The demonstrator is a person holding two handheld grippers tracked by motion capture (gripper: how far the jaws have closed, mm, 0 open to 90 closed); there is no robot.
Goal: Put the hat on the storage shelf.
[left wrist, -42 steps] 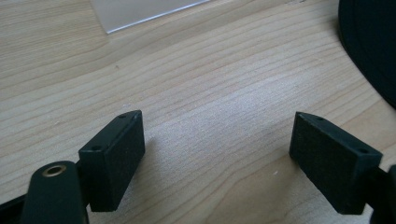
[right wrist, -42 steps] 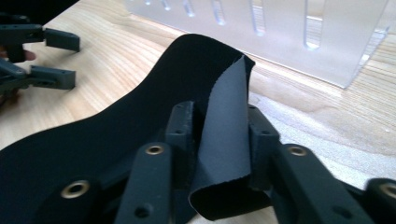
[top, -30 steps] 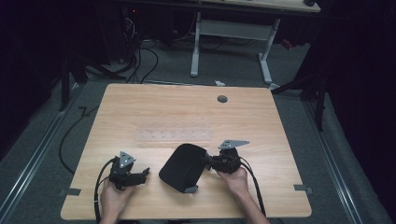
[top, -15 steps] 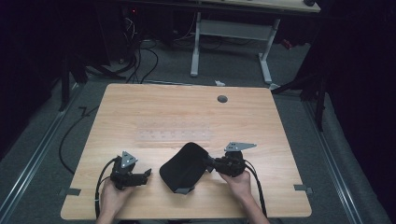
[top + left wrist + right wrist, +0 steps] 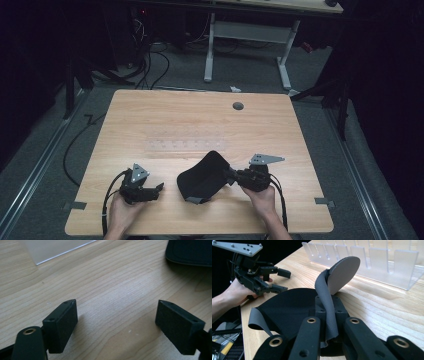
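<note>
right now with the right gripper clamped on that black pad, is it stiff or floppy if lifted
Probably floppy: the black pad curls and folds over where the right gripper pinches its edge. Likely light, since one edge pinch raises it. Its grey underside looks rubbery, so perhaps grippy on the table.

On the wooden table [image 5: 165, 120] I count one black mouse pad [image 5: 202, 176] near six o'clock, and one clear slotted rack [image 5: 185, 145] lying at its centre. Two handheld grippers are there: the left gripper [image 5: 159, 187] at seven o'clock and the right gripper [image 5: 230, 176] at five. One round cable hole [image 5: 238, 106] sits toward one o'clock.
</note>
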